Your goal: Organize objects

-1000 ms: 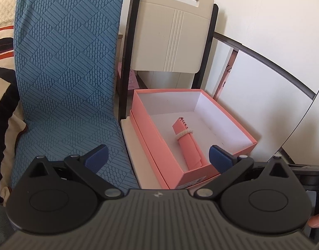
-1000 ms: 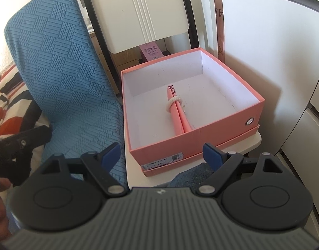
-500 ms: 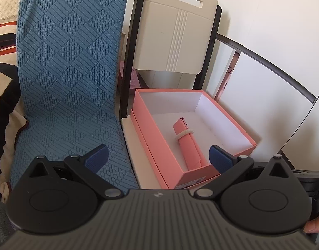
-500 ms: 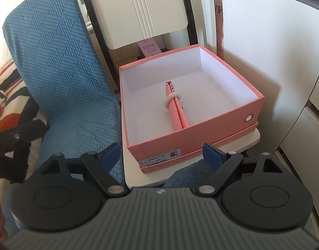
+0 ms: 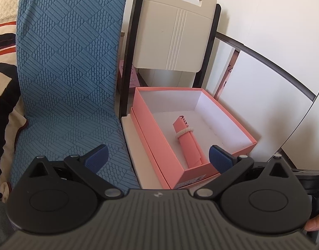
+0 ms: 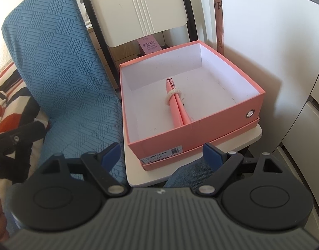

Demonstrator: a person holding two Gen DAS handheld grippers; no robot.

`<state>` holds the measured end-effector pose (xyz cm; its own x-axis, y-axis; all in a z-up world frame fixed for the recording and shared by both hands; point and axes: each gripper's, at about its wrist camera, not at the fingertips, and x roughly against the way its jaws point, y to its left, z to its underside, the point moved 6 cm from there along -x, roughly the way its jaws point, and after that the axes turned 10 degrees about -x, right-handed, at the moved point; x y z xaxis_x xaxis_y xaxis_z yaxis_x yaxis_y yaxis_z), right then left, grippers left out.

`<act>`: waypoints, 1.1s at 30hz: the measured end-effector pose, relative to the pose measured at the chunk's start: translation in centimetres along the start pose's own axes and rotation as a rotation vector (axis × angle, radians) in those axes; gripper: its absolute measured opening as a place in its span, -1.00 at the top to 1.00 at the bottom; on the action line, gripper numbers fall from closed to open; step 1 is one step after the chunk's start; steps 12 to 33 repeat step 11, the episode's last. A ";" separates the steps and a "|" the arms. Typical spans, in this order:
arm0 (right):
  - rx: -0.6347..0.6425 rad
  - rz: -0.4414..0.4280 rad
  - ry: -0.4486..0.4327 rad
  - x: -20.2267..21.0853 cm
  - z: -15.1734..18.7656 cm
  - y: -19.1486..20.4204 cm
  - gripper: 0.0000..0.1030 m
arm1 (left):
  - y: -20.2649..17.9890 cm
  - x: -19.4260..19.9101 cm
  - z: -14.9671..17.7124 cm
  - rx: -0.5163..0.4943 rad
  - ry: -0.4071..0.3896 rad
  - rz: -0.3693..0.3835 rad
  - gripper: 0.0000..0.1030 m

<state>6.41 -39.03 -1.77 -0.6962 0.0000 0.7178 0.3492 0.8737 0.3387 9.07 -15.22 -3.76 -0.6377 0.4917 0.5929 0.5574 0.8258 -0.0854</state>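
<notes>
1. Box [image 6: 192, 133]: salmon pink outside, white inside.
2. Rolled bundle [image 6: 177, 108]: pink, black lettering at one end, cream band round it.
3. Chair cover [image 5: 65, 73]: blue, embossed diamond checks.
4. Folding chair [image 5: 176, 35]: cream panels, black frame.
5. Bedding [image 6: 7, 95]: white with orange and black stripes.
6. Left tool [image 5: 158, 156] and right tool [image 6: 161, 154]: black with blue pads.

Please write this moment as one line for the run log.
left gripper: open, empty | right gripper: open, empty | pink box: open, on white chair seat | pink roll: inside box, banded

White wall [image 5: 274, 10], blue-covered chair [image 5: 69, 62].
</notes>
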 end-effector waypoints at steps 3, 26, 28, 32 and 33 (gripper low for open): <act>0.001 -0.002 -0.001 0.0 0.0 0.0 -0.69 | 0.0 0.0 0.1 0.001 0.001 -0.002 -1.00; -0.006 -0.008 0.000 0.0 -0.1 0.0 -0.69 | 0.0 0.1 0.0 -0.003 0.000 0.004 -1.00; -0.006 -0.008 0.000 0.0 -0.1 0.0 -0.69 | 0.0 0.1 0.0 -0.003 0.000 0.004 -1.00; -0.006 -0.008 0.000 0.0 -0.1 0.0 -0.69 | 0.0 0.1 0.0 -0.003 0.000 0.004 -1.00; -0.006 -0.008 0.000 0.0 -0.1 0.0 -0.69 | 0.0 0.1 0.0 -0.003 0.000 0.004 -1.00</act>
